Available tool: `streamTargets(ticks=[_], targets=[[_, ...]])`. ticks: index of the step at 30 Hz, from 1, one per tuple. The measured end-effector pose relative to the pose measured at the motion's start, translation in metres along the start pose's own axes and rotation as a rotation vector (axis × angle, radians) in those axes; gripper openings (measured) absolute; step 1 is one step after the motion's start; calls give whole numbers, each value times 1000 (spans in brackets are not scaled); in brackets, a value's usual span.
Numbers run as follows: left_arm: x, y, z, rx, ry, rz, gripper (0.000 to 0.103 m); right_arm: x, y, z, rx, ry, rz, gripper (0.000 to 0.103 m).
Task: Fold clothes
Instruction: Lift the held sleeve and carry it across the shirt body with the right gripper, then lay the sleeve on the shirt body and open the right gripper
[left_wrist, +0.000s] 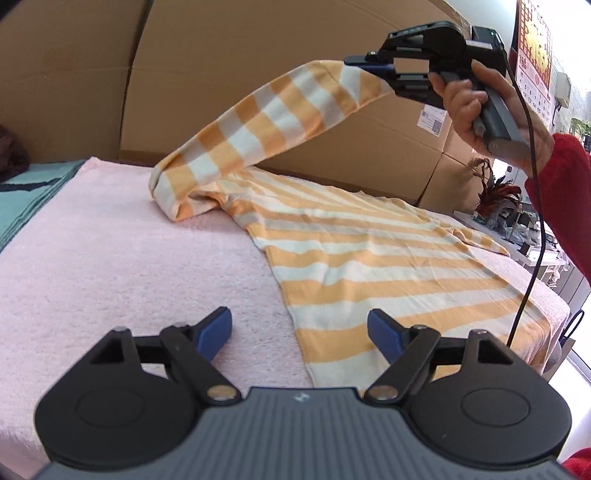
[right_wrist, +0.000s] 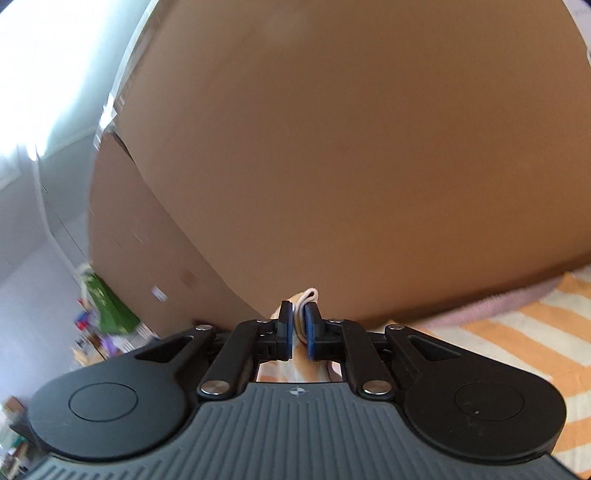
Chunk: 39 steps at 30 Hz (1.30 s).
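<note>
Shirt (left_wrist: 369, 258) on towel (left_wrist: 129, 258) — boxes (left_wrist: 258, 44) behind.

Striped shirt (left_wrist: 369, 254) on pink towel (left_wrist: 129, 258)

You could read nothing for certain: up and right of your open left jaws, a red wall calendar (left_wrist: 535, 55) bore small day numbers too blurred to make out, and the white label (left_wrist: 432, 120) on a cardboard box (left_wrist: 369, 122) was illegible.

One striped shirt (left_wrist: 369, 258) on one pink towel (left_wrist: 129, 258); two grippers: left (left_wrist: 299, 328), right (left_wrist: 365, 62); cardboard boxes (left_wrist: 258, 55) behind towel.
</note>
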<state>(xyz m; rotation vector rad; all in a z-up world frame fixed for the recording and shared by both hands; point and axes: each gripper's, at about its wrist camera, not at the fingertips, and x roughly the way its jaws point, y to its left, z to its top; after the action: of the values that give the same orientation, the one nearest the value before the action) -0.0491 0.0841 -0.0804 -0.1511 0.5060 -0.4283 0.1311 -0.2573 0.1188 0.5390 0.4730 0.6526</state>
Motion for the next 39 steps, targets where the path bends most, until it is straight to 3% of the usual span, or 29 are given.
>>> streamTargets(ticks=[2,5,14,21,25,29,32,36,38,39], targets=[[2,-3,1,-1,14,-28,80,-6,7,10,-26,-17,-32,6],[3,-5,3,-18,35,-68,79,-19,4,23,26,-63,13,4],[0,-2,3,-93,41,-91,78,-45,-31,25,16,-131,-140,4],[-5,1,26,9,10,-27,77,-71,-117,5,75,-154,-476,4],[-2,15,63,17,-26,-15,83,-97,-161,-6,158,-185,-559,4],[23,13,92,44,-34,47,80,-98,-182,-14,176,-176,-647,4],[57,5,101,45,14,76,72,-97,-193,-20,149,-135,-687,6],[100,-7,92,79,111,170,69,-101,-185,-35,31,-125,-779,13],[112,-8,84,71,154,184,70,-101,-175,-39,-23,-119,-745,18],[115,-7,80,61,170,181,71,-101,-170,-40,-51,-108,-728,27]])
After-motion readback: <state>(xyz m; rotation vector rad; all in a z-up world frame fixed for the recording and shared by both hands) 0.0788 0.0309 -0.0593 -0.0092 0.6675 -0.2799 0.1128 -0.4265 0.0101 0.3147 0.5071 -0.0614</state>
